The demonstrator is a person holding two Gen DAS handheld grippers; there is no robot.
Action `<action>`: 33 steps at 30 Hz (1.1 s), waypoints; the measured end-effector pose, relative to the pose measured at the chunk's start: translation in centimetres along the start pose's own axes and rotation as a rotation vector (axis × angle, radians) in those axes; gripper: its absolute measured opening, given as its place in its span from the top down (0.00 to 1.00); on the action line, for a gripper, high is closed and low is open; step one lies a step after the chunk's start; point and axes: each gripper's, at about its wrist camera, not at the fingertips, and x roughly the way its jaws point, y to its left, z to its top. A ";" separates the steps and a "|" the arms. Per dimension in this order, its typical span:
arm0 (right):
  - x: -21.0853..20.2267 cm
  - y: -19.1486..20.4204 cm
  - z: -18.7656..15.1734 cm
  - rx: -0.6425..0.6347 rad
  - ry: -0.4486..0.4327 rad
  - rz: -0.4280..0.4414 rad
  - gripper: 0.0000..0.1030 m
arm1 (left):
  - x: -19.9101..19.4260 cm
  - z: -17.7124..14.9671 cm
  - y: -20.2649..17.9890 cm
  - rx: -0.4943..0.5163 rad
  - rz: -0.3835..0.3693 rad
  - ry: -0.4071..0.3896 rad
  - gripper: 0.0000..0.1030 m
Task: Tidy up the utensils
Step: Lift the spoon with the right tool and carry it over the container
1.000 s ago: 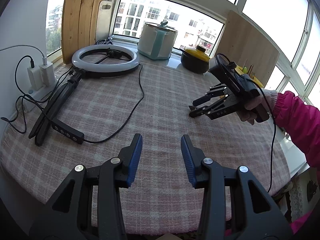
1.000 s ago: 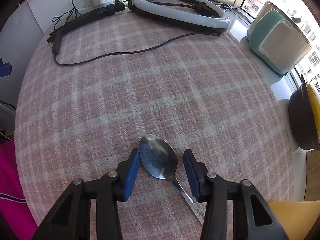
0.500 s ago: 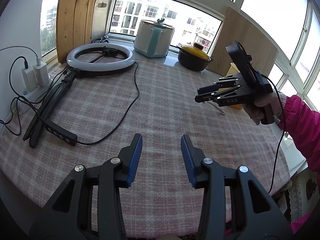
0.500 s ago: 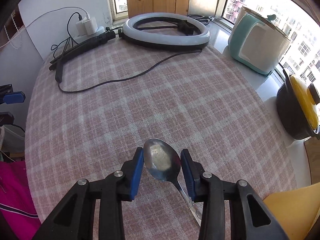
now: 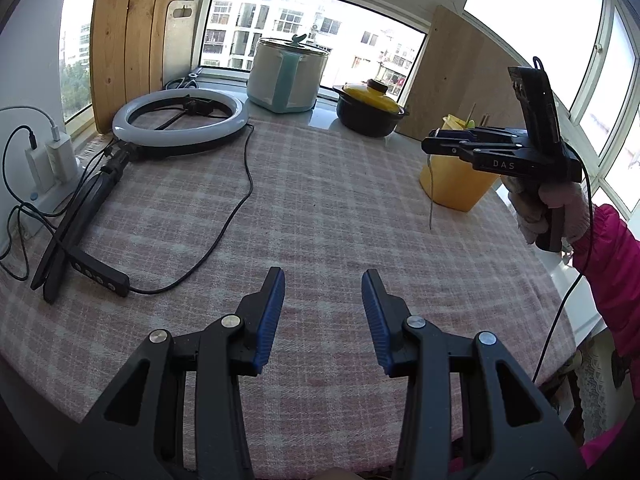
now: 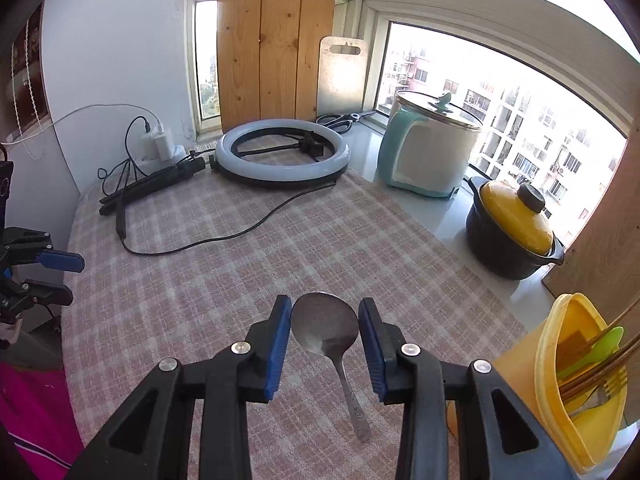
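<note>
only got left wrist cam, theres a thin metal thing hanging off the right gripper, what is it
Observer: A metal spoon. The right gripper has just been closing its jaws and now pinches the spoon's bowl between its blue pads, with the handle hanging below.
Operator: whats already in the yellow holder, i only see tips
Observer: A green plastic spoon and a metal fork lean inside the yellow holder, with some thin sticks.
Operator: is the spoon over it yet
Observer: No, the holder stands off to the gripper's right side.
</note>
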 end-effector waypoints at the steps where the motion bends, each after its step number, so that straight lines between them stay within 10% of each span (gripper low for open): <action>1: -0.4 -0.3 0.0 0.012 -0.012 -0.005 0.67 | 0.0 0.0 -0.1 0.002 -0.001 0.001 0.61; 33: -7.5 -6.4 -1.5 0.242 -0.181 -0.123 0.69 | 0.6 0.1 -1.1 0.018 -0.020 0.013 0.61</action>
